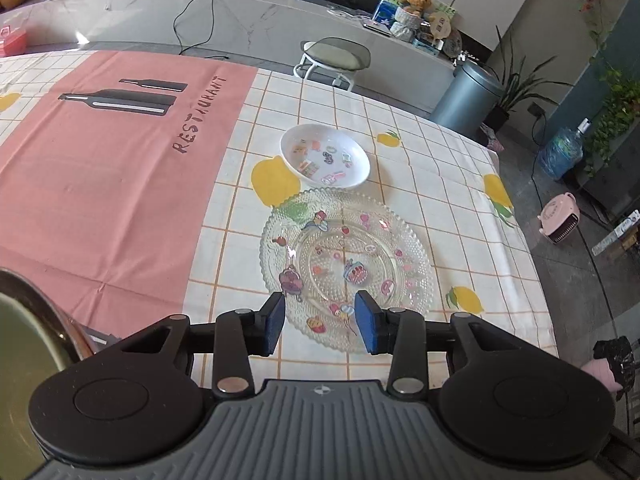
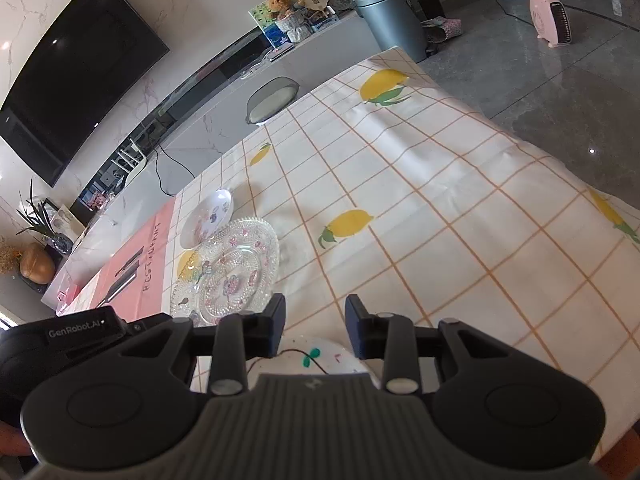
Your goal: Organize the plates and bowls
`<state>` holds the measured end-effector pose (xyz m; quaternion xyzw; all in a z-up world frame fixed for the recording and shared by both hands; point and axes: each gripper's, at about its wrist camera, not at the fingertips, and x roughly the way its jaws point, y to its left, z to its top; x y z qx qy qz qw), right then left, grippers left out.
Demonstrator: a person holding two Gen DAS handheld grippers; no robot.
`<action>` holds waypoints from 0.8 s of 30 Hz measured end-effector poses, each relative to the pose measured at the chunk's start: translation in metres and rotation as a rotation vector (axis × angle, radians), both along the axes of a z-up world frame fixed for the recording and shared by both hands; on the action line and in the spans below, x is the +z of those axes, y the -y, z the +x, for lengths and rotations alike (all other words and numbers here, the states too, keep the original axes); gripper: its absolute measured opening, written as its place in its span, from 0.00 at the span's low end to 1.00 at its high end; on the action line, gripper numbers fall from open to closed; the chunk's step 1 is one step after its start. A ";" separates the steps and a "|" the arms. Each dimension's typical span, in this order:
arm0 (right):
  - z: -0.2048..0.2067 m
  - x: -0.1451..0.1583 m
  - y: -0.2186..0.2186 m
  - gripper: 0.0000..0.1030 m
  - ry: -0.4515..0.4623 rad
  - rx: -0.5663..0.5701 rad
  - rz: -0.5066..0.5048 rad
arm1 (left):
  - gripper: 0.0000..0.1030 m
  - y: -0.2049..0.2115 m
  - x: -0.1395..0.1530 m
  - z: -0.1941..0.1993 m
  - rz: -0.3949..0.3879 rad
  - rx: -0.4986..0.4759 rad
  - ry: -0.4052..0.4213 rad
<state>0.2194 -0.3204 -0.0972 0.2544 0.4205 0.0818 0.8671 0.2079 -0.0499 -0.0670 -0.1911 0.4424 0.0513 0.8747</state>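
A clear glass plate (image 1: 346, 268) with cartoon stickers lies on the checked tablecloth. A white bowl (image 1: 324, 156) with stickers inside stands just beyond it, touching its far rim. My left gripper (image 1: 320, 320) hovers over the plate's near rim, open, with nothing between its blue pads (image 1: 276, 322). In the right wrist view the glass plate (image 2: 240, 268) and white bowl (image 2: 208, 220) are at the left. My right gripper (image 2: 316, 320) is open above a white dish (image 2: 316, 360) with a green leaf drawing, mostly hidden under the gripper body.
A pink placemat (image 1: 112, 168) covers the table's left part. An olive bowl with a brown rim (image 1: 16, 360) shows at the lower left edge. Beyond the table's far edge stand a stool (image 1: 334, 60) and a grey bin (image 1: 468, 96). The table drops off at the right (image 2: 540, 144).
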 end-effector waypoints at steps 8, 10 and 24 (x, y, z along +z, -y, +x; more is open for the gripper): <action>0.045 -0.020 -0.013 0.32 -0.036 0.042 0.019 | 0.51 -0.007 -0.016 0.031 0.089 0.107 -0.041; 0.057 -0.025 -0.013 0.33 -0.045 0.042 0.033 | 0.53 -0.009 -0.021 0.034 0.087 0.131 -0.053; 0.099 -0.041 -0.020 0.30 -0.056 0.077 0.130 | 0.31 -0.009 -0.035 0.038 0.083 0.141 -0.018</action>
